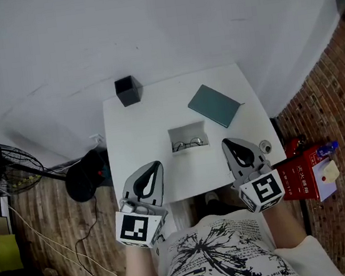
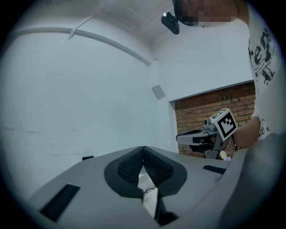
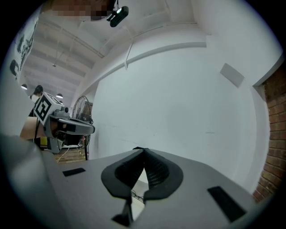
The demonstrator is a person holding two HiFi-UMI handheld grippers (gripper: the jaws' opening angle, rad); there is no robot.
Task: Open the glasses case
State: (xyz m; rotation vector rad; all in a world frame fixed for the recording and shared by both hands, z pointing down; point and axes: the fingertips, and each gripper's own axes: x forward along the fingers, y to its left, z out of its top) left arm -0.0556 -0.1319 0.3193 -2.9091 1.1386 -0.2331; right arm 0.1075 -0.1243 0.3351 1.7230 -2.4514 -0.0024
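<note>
Left tool [image 1: 156, 166] and right tool [image 1: 227, 143] face glasses case [image 1: 188, 136], black box [image 1: 128, 90] beyond.

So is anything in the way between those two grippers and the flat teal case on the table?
For the right gripper, nothing visible: only bare table lies before the teal case. For the left gripper, the open tray holding glasses sits on the straight line to it. Both grippers are shut, empty.
</note>
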